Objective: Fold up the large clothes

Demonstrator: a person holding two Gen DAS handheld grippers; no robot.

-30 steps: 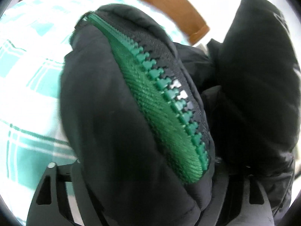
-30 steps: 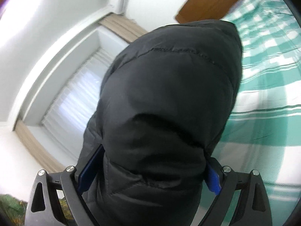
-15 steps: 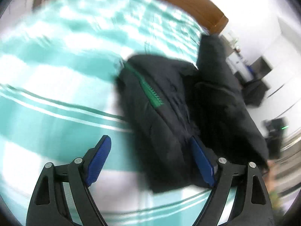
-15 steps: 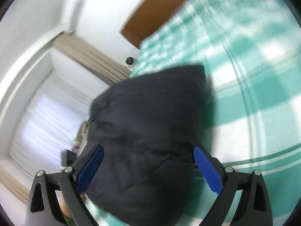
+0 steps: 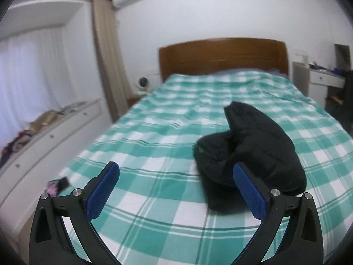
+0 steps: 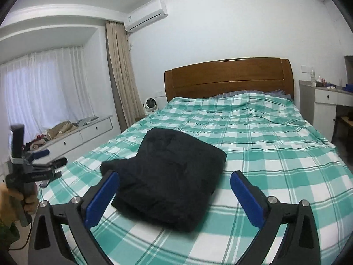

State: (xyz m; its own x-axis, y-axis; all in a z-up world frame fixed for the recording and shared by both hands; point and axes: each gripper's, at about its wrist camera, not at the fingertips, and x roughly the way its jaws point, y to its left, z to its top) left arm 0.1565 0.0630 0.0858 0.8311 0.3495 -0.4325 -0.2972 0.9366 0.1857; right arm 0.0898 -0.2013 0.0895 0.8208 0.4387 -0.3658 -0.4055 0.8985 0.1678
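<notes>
While both grippers hang above the bed:
Jacket: black jacket (image 6: 167, 176) lies folded on the green checked bedcover (image 6: 275, 154), near its foot.
Left gripper (image 5: 176, 183): fingers spread wide, holding nothing.
Right gripper (image 6: 174, 190): fingers spread wide, empty.

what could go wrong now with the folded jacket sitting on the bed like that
The puffy black jacket lies released, both grippers open and clear of it. In the left wrist view its top layer bulges upward, so the fold may spring open. It also sits toward the bed's near edge, so a nudge might slide it off.
</notes>
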